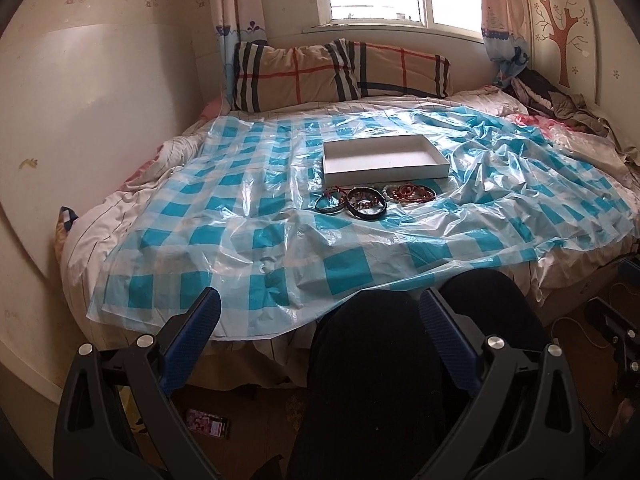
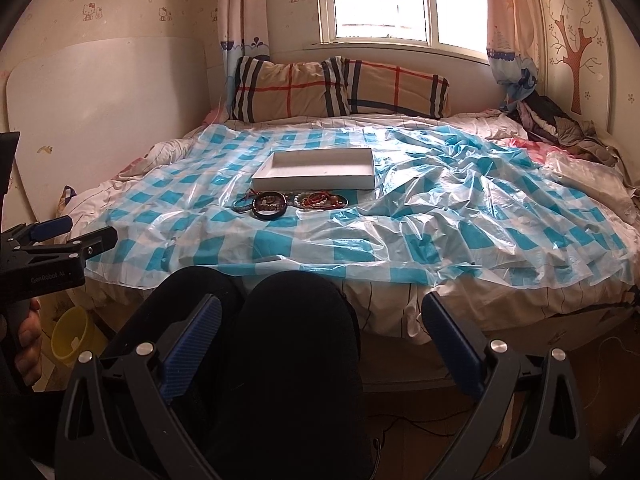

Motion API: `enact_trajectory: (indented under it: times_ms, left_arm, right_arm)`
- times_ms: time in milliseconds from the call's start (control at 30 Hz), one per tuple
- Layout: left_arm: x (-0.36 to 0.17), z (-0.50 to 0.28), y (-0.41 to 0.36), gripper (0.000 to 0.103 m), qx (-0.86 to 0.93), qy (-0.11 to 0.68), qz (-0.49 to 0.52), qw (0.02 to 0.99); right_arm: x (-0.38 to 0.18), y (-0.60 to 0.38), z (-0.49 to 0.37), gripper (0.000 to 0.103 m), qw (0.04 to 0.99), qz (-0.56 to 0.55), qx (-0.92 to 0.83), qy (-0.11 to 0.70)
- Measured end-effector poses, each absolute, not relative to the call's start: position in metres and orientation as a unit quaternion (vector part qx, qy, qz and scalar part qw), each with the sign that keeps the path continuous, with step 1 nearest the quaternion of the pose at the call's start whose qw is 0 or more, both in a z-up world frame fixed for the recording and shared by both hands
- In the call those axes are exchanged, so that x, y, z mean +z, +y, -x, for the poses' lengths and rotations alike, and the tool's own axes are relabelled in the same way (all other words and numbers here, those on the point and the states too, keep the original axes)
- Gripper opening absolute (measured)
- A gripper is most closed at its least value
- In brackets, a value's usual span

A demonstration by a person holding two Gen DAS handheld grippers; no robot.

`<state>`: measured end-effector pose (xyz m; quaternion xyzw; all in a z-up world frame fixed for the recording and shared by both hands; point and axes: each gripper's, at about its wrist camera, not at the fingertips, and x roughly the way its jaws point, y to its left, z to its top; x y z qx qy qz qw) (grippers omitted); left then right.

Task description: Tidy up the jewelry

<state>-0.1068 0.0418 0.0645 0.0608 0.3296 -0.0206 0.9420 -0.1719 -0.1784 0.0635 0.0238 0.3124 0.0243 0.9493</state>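
A shallow white box [image 1: 382, 157] [image 2: 316, 169] lies empty on the blue checked plastic sheet [image 1: 248, 232] [image 2: 440, 224] over the bed. Just in front of it lies a row of bracelets: a dark bangle [image 1: 366, 207] [image 2: 269, 205], a blue-grey bangle [image 1: 329, 205] [image 2: 242, 205], red bead strings [image 1: 412, 193] [image 2: 324, 200] and white beads [image 2: 297, 200]. My left gripper [image 1: 320, 312] is open, empty, held low off the bed's near edge above my knees. My right gripper [image 2: 322, 316] is also open, empty, and equally far back. The left gripper also shows at the left edge of the right wrist view [image 2: 76, 232].
Two plaid pillows [image 1: 340, 72] [image 2: 340, 88] lean under the window. Crumpled clothes [image 1: 560, 104] [image 2: 560, 124] pile at the far right corner. My dark-trousered knees [image 1: 400, 320] [image 2: 280, 312] press against the bed edge. A yellow bucket [image 2: 74, 336] and a phone [image 1: 208, 428] sit on the floor.
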Motion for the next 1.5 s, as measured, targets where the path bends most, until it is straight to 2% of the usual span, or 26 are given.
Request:
enact_trajectory:
  times_ms: [1500]
  left_arm:
    - [0.061,0.104,0.04,0.096,-0.023,0.34,-0.065,0.938]
  right_arm:
    - [0.059,-0.168,0.17,0.096,0.947,-0.018,0.029,0.319]
